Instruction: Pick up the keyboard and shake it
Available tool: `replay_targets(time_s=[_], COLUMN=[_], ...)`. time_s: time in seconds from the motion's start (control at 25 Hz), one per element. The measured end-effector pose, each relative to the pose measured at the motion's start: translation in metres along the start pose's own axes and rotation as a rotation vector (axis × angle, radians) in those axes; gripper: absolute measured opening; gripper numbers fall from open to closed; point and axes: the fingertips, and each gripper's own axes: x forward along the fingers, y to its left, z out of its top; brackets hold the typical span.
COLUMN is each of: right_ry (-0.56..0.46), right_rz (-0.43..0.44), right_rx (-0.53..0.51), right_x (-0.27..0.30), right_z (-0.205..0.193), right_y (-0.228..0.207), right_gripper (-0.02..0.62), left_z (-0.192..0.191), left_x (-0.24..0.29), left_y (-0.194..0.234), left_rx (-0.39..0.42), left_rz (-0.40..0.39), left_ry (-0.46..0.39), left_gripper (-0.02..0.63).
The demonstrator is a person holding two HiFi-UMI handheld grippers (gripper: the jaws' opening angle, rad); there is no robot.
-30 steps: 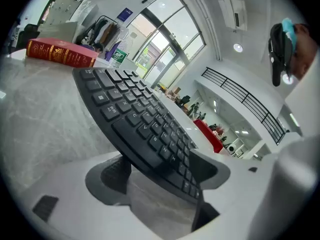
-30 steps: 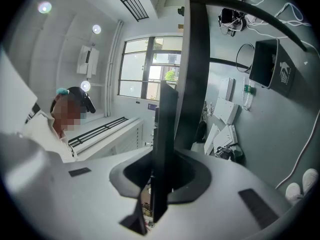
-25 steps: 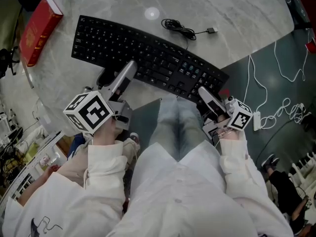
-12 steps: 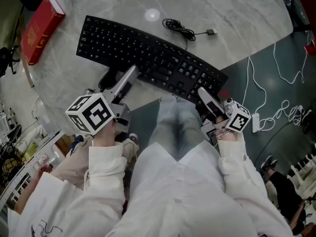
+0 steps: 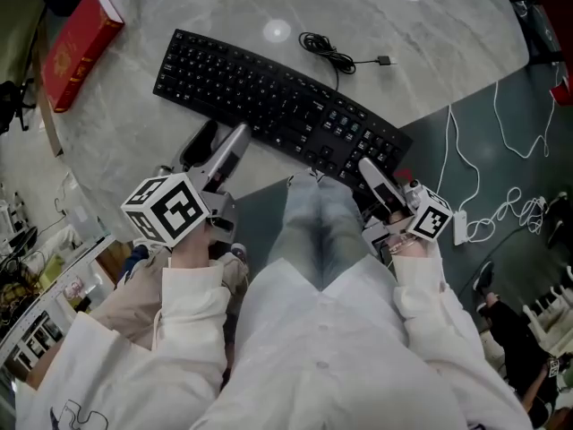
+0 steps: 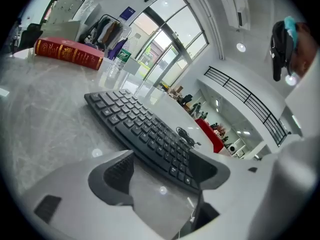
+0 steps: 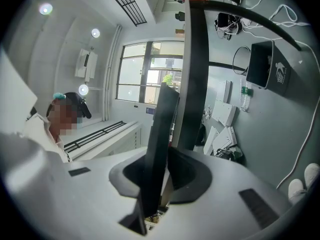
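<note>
Left gripper (image 6: 161, 171) has its jaws wide apart over bare tabletop, tips near the front edge of the black curved computer keyboard (image 5: 277, 106). Right gripper (image 7: 159, 174) is clamped on that keyboard's right end, at 4 o'clock. It lies on the grey marble table (image 5: 430, 34), with a red hardcover book (image 5: 76, 47) at its 10 o'clock and a coiled black cable (image 5: 331, 52) at 12.

Nothing can be read. The gold print on the red book (image 6: 67, 53), the keyboard (image 5: 277, 106) key legends and the blue window sign (image 6: 126, 13) are too small and blurred.
</note>
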Motion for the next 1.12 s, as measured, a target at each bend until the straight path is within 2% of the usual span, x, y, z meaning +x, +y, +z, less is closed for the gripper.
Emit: replay_targets(time_s=[0.36,0.84,1.12], right_ry=[-0.008,0.049,0.024], right_rz=[-0.043,-0.129,-0.161], right_rx=[-0.007,-0.01,0.006], right_x=[-0.001,0.004,-0.002], right_z=[0.002,0.003,0.009], right_y=[0.0,0.001,0.002], right_gripper=[0.092,0.095,0.106], left_z=[0.004,0.003,0.001], left_x=[-0.002,0.0,0.003], left_y=[-0.015,-0.036,-0.053], left_rx=[0.009,0.014,0.019], left_rz=[-0.03,-0.082,-0.115], left_ry=[-0.017,-0.005,0.008], left_gripper=[0.35,0.35,0.35])
